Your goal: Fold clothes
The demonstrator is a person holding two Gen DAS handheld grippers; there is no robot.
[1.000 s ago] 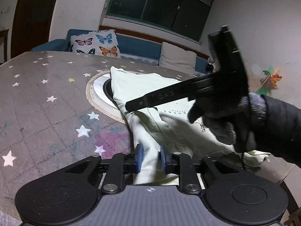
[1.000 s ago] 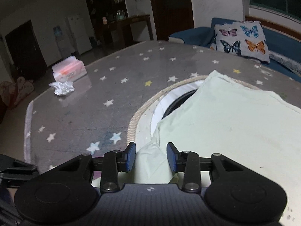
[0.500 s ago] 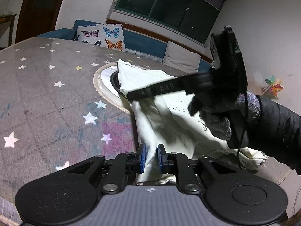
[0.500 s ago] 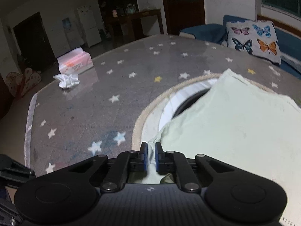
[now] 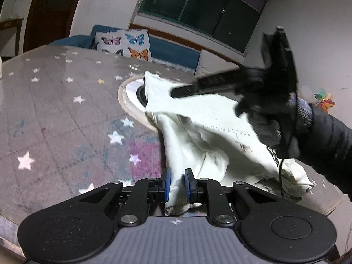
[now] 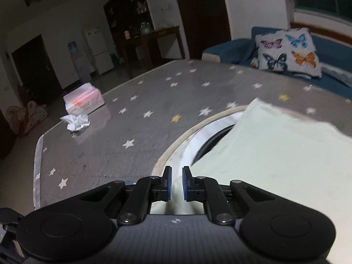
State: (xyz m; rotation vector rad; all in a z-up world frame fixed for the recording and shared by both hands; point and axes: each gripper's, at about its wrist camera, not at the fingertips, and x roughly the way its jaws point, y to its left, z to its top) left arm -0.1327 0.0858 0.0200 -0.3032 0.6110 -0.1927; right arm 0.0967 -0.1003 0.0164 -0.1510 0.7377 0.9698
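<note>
Both grippers are clamped on the pale garment [image 5: 211,132], draped over the round mat [image 5: 129,107] on the starry table [image 5: 55,110]: the left gripper [image 5: 176,183] pinches a gathered edge, the right gripper [image 6: 176,183] another fold. Only the left wrist view catches the gloved right hand [image 5: 270,118] above the cloth. Only the right wrist view shows the tissue box [image 6: 83,101] and crumpled tissue [image 6: 76,122], well apart from the mat.

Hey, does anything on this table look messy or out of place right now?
Yes. A crumpled white tissue lies loose on the grey star-patterned tablecloth, beside the white and pink tissue pack near the far edge. The pale green shirt is bunched and partly covers the round black opening in the table.
</note>
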